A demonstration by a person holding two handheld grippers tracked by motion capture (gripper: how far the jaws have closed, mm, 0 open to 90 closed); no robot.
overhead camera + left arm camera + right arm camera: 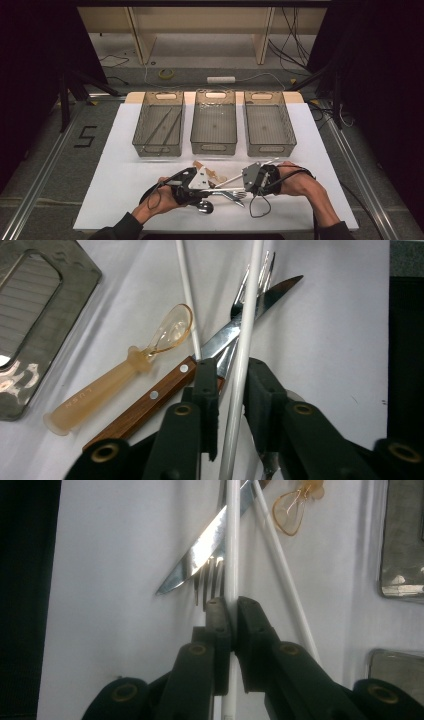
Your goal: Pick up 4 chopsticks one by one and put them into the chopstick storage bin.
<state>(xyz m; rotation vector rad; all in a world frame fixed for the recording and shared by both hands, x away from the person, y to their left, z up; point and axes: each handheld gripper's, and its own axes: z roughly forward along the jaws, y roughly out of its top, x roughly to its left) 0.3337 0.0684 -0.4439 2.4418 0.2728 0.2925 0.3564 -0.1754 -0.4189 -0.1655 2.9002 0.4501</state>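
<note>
**Both grippers on one white chopstick**

Right gripper: jaws clenched on a white chopstick, pads pressed flat against it on both sides. The stick runs straight along the jaws and away over the fork and the knife blade

Left gripper: jaws straddle the same white chopstick; a gap shows on each side, so no pad presses yet

High view: the left gripper and right gripper face each other near the table's front edge, forearms coming in low from the bottom, wrists bent inward. The chopstick spans the space between them, above the cutlery pile

Around it: a second white chopstick lies crossed just beside, an amber spoon next to the wooden-handled knife. Three clear bins stand in a row farther back; the left bin holds thin sticks
</note>
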